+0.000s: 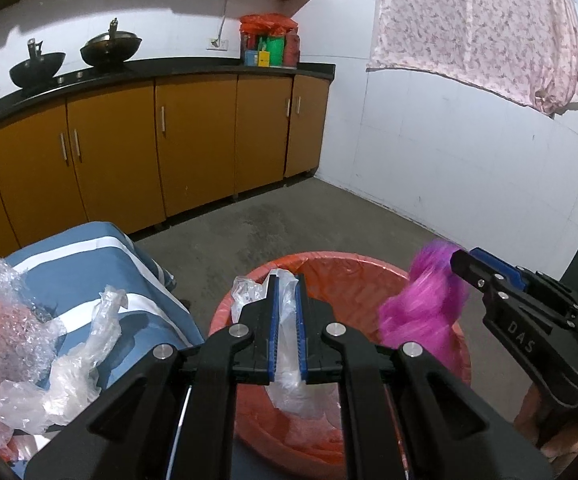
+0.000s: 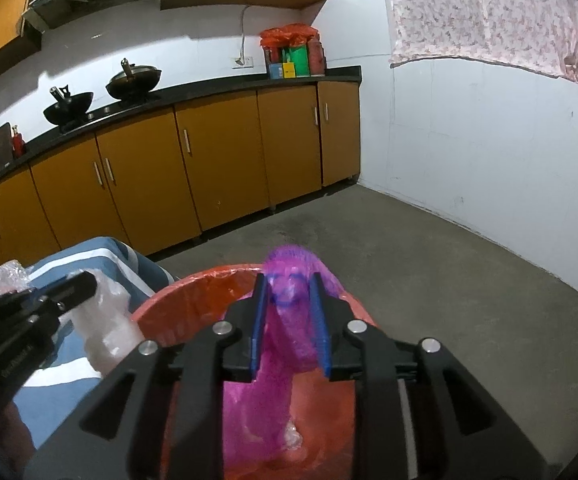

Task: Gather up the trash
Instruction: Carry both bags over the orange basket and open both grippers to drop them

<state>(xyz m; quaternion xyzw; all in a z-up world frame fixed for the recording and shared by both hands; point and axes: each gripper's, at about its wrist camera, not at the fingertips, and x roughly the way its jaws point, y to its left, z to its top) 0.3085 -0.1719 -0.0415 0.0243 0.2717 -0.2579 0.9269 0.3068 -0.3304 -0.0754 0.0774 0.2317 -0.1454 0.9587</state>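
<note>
An orange-lined bin stands on the floor below both grippers; it also shows in the right wrist view. My left gripper is shut on a clear plastic bag that hangs into the bin. My right gripper holds a magenta plastic bag between partly spread jaws over the bin; the bag is blurred, and it shows in the left wrist view too. More clear plastic and bubble wrap lie on the blue striped cloth.
Orange cabinets with a black counter run along the back, with two woks and a stack of containers. A white wall with a hanging floral cloth is on the right. Grey concrete floor lies between.
</note>
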